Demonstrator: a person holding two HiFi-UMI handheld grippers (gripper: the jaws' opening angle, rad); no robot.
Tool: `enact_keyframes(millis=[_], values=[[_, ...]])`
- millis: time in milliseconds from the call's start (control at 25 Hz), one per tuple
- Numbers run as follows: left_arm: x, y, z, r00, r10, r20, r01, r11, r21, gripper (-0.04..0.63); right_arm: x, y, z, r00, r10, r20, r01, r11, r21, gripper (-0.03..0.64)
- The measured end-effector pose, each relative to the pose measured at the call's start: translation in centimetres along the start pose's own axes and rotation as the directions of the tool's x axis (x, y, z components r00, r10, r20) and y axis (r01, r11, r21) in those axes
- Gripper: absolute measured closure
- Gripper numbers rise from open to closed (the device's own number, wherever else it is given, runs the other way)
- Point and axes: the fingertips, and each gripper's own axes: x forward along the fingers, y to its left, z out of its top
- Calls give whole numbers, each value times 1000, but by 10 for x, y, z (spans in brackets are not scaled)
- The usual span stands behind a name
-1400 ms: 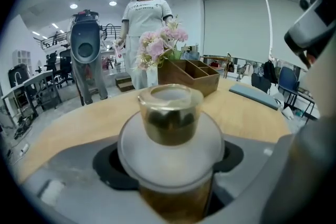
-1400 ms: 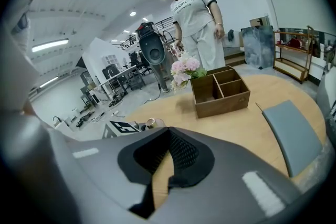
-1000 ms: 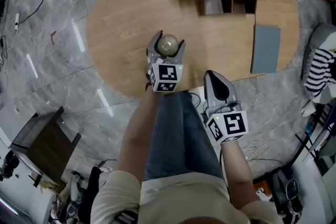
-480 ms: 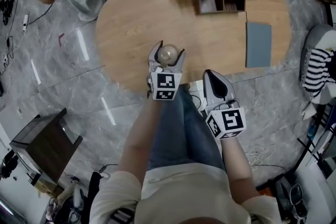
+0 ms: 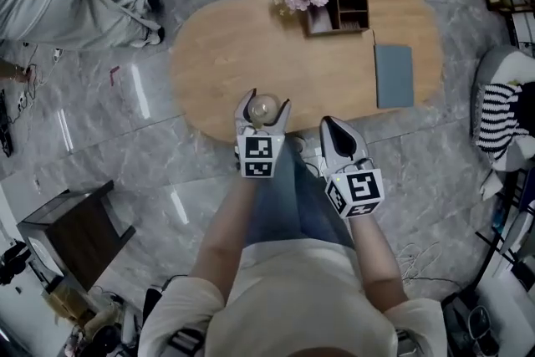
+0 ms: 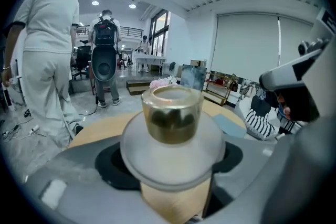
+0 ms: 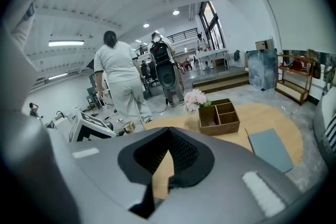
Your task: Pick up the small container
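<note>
left gripper on small container over wooden table, floor perhaps marble

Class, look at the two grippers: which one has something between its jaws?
The left gripper: its jaws clamp the small container. The right gripper has its jaws together, empty.

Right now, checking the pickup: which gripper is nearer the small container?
Left. The left gripper grips the small container in its jaws; the right gripper is apart to its right, shut and empty.
</note>
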Motion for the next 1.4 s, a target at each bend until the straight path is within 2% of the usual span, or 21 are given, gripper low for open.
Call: enact_keyframes(millis=[480, 920, 1080, 1400], values=[[-86, -18, 50, 999, 17, 30, -16, 999, -28, 256, -49, 28, 55, 998, 33, 57, -28, 996, -79, 617], [-146, -34, 94, 998, -6, 65, 9, 999, -48, 256, -82, 55, 103, 991, 60, 120, -42, 988, -149, 617], [-161, -46, 104, 996, -39, 78, 44, 997, -68, 256, -96, 64, 116, 987, 73, 142, -48, 985, -168, 617], [-191, -52, 134, 991, -62, 117, 66, 998, -23, 256, -110, 86, 138, 975, 114, 189, -78, 979, -188, 617]])
